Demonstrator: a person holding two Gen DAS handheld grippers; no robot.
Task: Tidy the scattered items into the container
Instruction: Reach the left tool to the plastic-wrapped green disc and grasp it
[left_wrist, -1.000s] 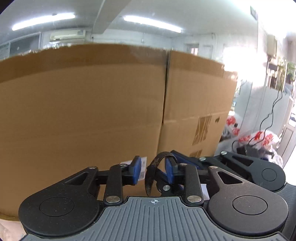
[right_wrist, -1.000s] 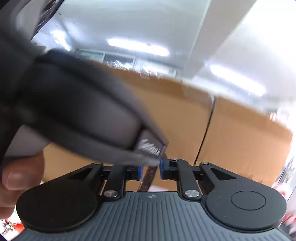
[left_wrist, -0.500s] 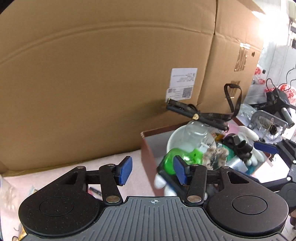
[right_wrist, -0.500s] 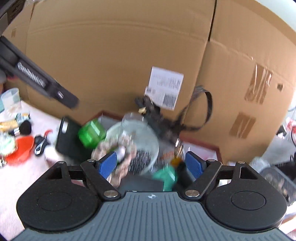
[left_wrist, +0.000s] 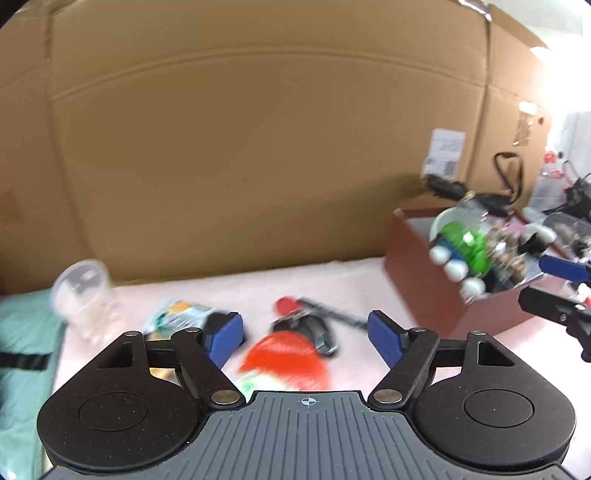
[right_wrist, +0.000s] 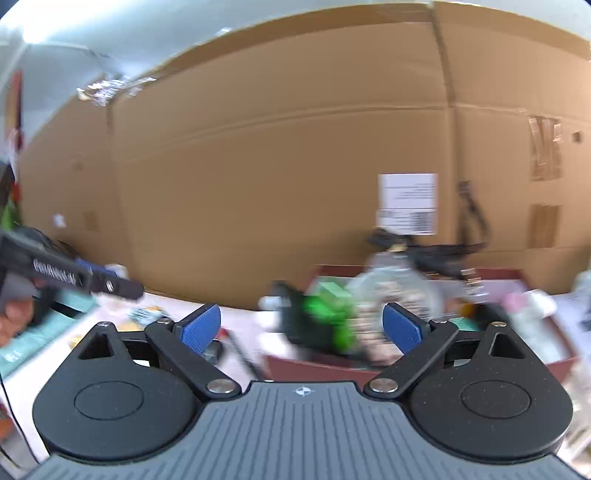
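Brown container (left_wrist: 413, 258) crammed with items, at the right on the pink surface (left_wrist: 332, 277).
Red bowl (left_wrist: 291, 354), black mouse (left_wrist: 317, 332) and clear cup (left_wrist: 86, 291) lie scattered to its left; left gripper (left_wrist: 304, 332) and right gripper (right_wrist: 301, 326) both gape wide, holding nothing.

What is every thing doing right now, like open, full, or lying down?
Left claw: open, holding nothing.
Right claw: open, holding nothing.
Red box: open on top, heaped with items.
Clear cup: on the table, outside the box; too blurred to tell more.
Red bowl: on the table, outside the box.
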